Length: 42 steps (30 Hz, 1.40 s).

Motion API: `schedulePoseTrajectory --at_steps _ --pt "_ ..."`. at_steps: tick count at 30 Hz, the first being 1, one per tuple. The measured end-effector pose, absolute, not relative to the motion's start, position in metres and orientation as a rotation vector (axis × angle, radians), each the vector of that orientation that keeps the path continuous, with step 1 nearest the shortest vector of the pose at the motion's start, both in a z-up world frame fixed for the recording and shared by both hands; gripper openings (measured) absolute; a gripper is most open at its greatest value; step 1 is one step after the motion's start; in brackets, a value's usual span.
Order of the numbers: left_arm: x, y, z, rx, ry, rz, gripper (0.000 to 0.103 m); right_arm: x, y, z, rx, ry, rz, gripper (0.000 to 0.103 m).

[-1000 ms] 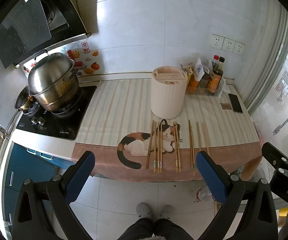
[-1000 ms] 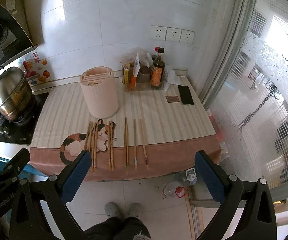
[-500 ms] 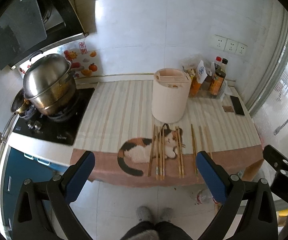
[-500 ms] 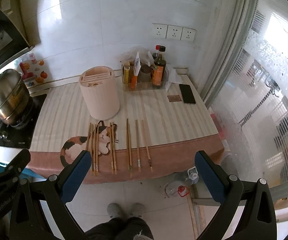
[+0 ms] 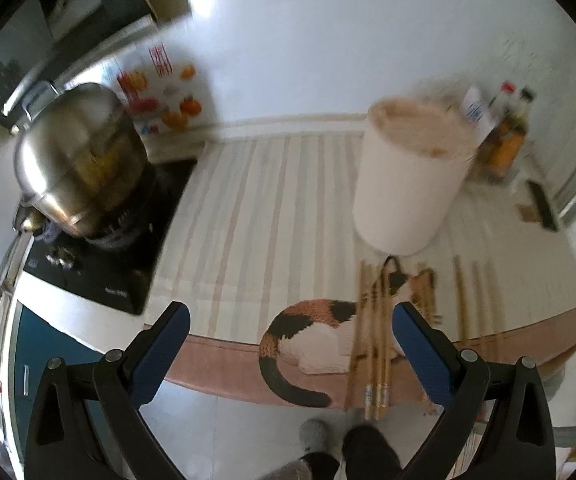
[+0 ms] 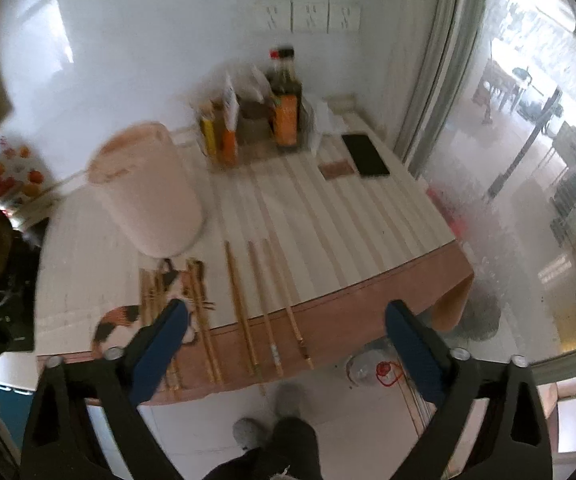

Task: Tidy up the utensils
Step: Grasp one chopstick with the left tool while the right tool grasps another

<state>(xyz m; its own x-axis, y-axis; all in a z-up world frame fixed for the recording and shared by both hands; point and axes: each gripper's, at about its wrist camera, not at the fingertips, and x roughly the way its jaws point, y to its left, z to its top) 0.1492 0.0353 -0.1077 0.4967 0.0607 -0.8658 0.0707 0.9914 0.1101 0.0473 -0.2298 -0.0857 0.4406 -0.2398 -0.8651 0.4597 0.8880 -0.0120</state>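
Observation:
Several wooden chopsticks (image 5: 376, 332) lie side by side near the counter's front edge, over a cat picture on the mat; they also show in the right wrist view (image 6: 243, 308). A pale pink utensil holder (image 5: 408, 180) stands behind them, also seen in the right wrist view (image 6: 149, 196). My left gripper (image 5: 288, 340) is open and empty, just above the counter's front edge, left of the chopsticks. My right gripper (image 6: 285, 336) is open and empty above the front edge, with the right-hand chopsticks between its fingers. Both views are blurred.
A steel pot (image 5: 79, 164) sits on the black hob (image 5: 119, 256) at the left. Sauce bottles (image 6: 283, 108) stand at the back. A black phone (image 6: 366, 156) lies at the right, near the window. The striped mat (image 5: 255, 208) covers the counter.
Both grippers have moved forward and down toward the counter; the chopsticks and holder now look much larger and closer. Both stay open.

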Motion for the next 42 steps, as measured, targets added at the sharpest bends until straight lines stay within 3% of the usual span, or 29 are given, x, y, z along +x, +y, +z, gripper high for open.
schedulePoseTrajectory --at_steps 3,6,8,11,13,19,21,23,25,26,28,29,34,42 --pt "0.171 0.029 -0.150 0.126 1.140 -0.008 0.102 0.074 -0.253 -0.130 0.282 1.109 -0.407 0.071" --pt "0.188 0.014 -0.193 0.148 1.234 -0.019 0.090 0.098 -0.273 -0.174 0.295 1.187 -0.378 0.065" --pt "0.197 0.003 -0.224 0.164 1.306 -0.025 0.066 0.111 -0.282 -0.203 0.297 1.242 -0.355 0.060" --pt "0.208 -0.016 -0.270 0.187 1.427 -0.054 0.048 0.129 -0.298 -0.244 0.307 1.332 -0.321 0.052" --pt "0.212 -0.025 -0.292 0.225 1.474 -0.053 0.048 0.140 -0.308 -0.267 0.320 1.379 -0.301 0.047" --pt "0.220 -0.034 -0.325 0.264 1.532 -0.031 0.048 0.169 -0.317 -0.314 0.288 1.503 -0.245 0.047" --pt "0.223 -0.038 -0.327 0.262 1.531 -0.044 0.043 0.176 -0.316 -0.323 0.269 1.524 -0.232 0.047" --pt "0.223 -0.039 -0.327 0.210 1.538 -0.073 0.014 0.183 -0.312 -0.334 0.244 1.555 -0.218 0.047" --pt "0.224 -0.038 -0.328 0.189 1.549 -0.063 0.005 0.187 -0.307 -0.340 0.229 1.575 -0.196 0.042" --pt "0.225 -0.036 -0.328 0.184 1.547 -0.052 0.005 0.189 -0.303 -0.341 0.193 1.572 -0.197 0.037" --pt "0.229 -0.031 -0.328 0.143 1.549 -0.026 0.005 0.192 -0.295 -0.341 0.139 1.558 -0.194 0.014" --pt "0.232 -0.021 -0.329 0.119 1.557 -0.009 0.005 0.192 -0.294 -0.341 0.161 1.572 -0.174 0.009" --pt "0.238 0.012 -0.330 0.021 1.594 -0.011 0.005 0.184 -0.290 -0.347 0.175 1.593 -0.204 0.007" --pt "0.243 0.001 -0.331 0.122 1.595 -0.041 0.006 0.178 -0.297 -0.352 0.219 1.614 -0.230 0.008"
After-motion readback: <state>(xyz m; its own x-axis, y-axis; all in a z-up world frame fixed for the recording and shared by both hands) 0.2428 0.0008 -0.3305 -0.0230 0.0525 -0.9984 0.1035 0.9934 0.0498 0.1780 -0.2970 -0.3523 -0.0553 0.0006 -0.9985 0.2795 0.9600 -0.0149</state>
